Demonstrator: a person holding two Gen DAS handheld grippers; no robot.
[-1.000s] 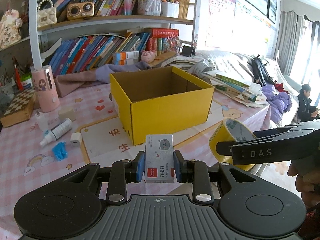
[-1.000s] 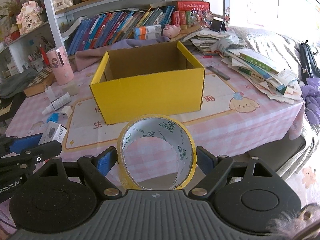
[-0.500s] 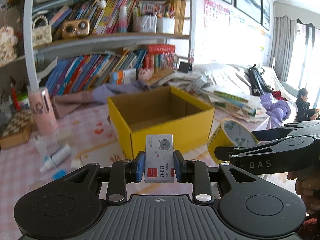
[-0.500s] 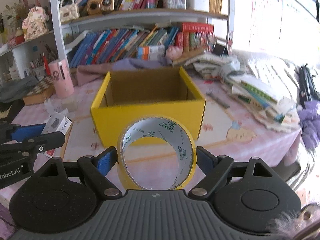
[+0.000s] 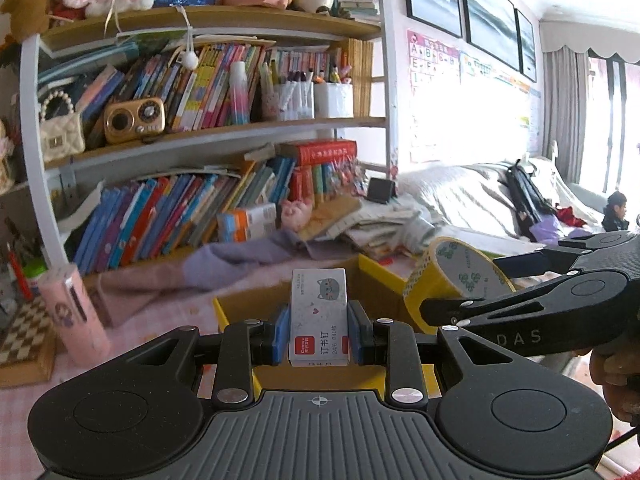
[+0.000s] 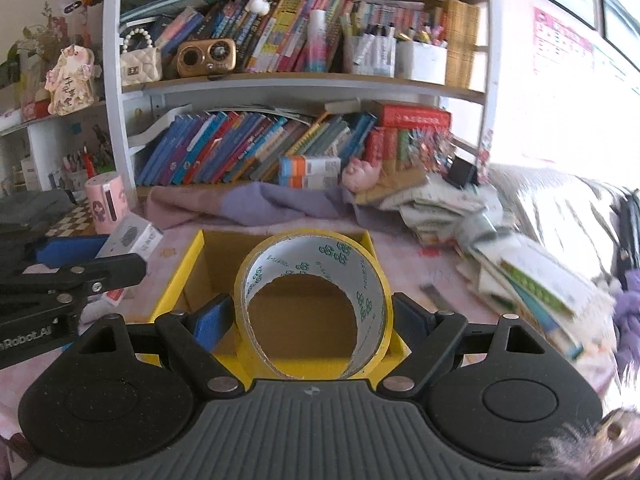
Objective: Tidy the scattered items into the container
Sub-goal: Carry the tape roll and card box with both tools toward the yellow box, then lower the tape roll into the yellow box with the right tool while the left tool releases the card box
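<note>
Left wrist: yellow box nearer, lower

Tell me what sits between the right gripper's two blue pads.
In the right wrist view, the yellow tape roll stands on edge between the right gripper's pads, clamped, above the open yellow box.

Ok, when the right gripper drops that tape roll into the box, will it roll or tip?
The tape roll stands on edge above the yellow box, so it would probably roll briefly. The box walls should stop it. Being a hollow ring, it likely tips flat.
</note>
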